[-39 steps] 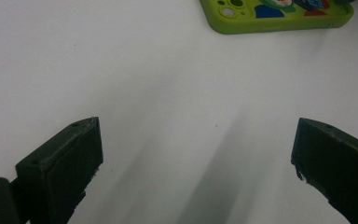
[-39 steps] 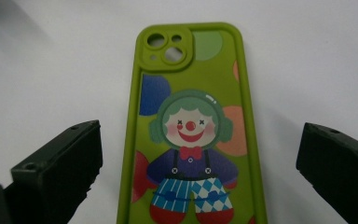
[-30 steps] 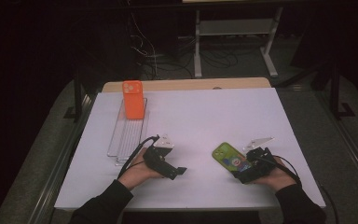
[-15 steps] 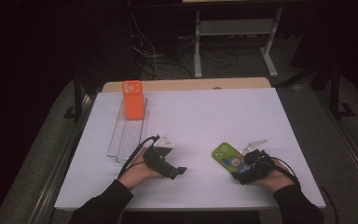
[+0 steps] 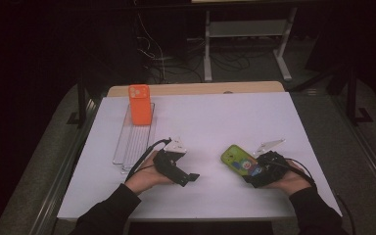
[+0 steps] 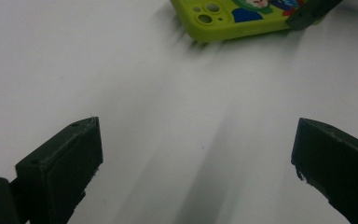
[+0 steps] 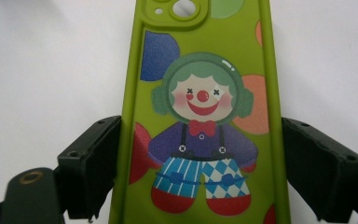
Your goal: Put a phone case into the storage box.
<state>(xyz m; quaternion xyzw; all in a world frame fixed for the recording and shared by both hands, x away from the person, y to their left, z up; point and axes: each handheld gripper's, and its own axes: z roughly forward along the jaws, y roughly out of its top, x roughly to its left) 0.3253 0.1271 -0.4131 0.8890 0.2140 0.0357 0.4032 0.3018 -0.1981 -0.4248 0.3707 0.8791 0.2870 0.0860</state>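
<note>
Straddling the green case (image 7: pixel 200 116), right gripper (image 5: pixel 260 172) has jaws touching or just off its long sides, near the table's (image 5: pixel 215 117) front right edge; case's long axis runs straight away from it. Left gripper (image 5: pixel 183 177) is wide, empty, farther off. Orange case (image 5: pixel 139 104) leans in the rack (image 5: pixel 133 142), back left.

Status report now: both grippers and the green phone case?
Left gripper open, holding nothing. Right gripper straddles green phone case; grip cannot be told. Case flat on table. Nothing in the way.
</note>
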